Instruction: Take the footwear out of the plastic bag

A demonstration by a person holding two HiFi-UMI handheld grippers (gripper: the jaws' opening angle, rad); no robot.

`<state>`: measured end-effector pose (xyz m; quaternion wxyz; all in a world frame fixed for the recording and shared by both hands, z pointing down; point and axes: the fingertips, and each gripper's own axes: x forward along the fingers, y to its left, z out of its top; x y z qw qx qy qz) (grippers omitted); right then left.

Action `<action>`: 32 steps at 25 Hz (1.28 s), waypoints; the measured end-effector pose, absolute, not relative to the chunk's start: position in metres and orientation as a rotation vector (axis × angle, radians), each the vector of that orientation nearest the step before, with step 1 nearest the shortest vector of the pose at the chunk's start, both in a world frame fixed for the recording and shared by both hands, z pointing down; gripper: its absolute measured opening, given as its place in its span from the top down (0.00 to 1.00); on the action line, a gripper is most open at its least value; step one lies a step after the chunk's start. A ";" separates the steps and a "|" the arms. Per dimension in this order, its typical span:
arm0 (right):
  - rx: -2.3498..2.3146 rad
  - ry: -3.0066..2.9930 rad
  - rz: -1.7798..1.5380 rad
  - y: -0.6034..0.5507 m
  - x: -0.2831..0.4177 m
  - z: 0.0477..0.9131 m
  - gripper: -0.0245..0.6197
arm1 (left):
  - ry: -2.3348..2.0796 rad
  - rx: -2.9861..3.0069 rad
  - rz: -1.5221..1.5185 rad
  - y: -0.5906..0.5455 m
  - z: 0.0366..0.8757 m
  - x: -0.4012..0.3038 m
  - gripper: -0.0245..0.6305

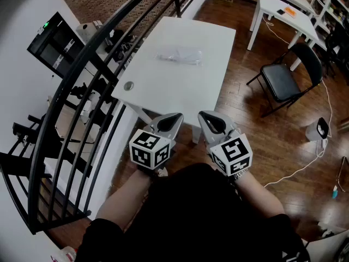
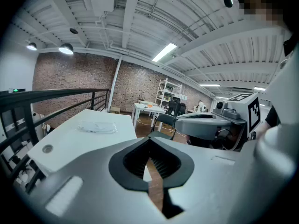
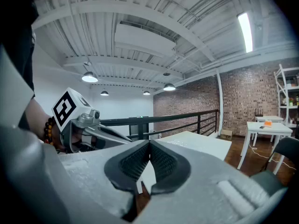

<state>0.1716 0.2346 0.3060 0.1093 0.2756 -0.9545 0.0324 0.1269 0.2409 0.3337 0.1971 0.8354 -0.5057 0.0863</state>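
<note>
A clear plastic bag (image 1: 180,54) with pale footwear inside lies on the far half of the white table (image 1: 163,86); it shows small in the left gripper view (image 2: 98,127). My left gripper (image 1: 176,117) and right gripper (image 1: 203,115) are held side by side in front of the person's body, short of the table's near edge and well away from the bag. Both are shut with nothing between the jaws. In the left gripper view the jaws (image 2: 150,146) meet at the tip. The right gripper (image 3: 149,145) does the same in its own view, where the bag is hidden.
A black metal railing (image 1: 98,64) runs along the table's left side. A black chair (image 1: 286,78) stands to the right on the wooden floor, with a second white table (image 1: 283,10) behind it. A round grommet (image 1: 128,85) sits near the table's left edge. A white cable (image 1: 305,165) trails across the floor.
</note>
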 end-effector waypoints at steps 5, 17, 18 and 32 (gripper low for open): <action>0.778 -2.801 0.113 0.235 0.194 0.312 0.98 | -1.446 2.322 0.239 0.236 0.332 0.143 0.94; 0.720 -2.849 0.124 0.225 0.221 0.311 0.98 | -1.548 2.259 0.245 0.225 0.330 0.152 0.94; 0.715 -2.853 0.123 0.224 0.219 0.310 0.98 | -1.555 2.256 0.245 0.224 0.329 0.150 0.94; 0.761 -2.793 0.131 0.166 0.192 0.331 0.98 | -1.553 2.235 0.196 0.159 0.350 0.097 0.94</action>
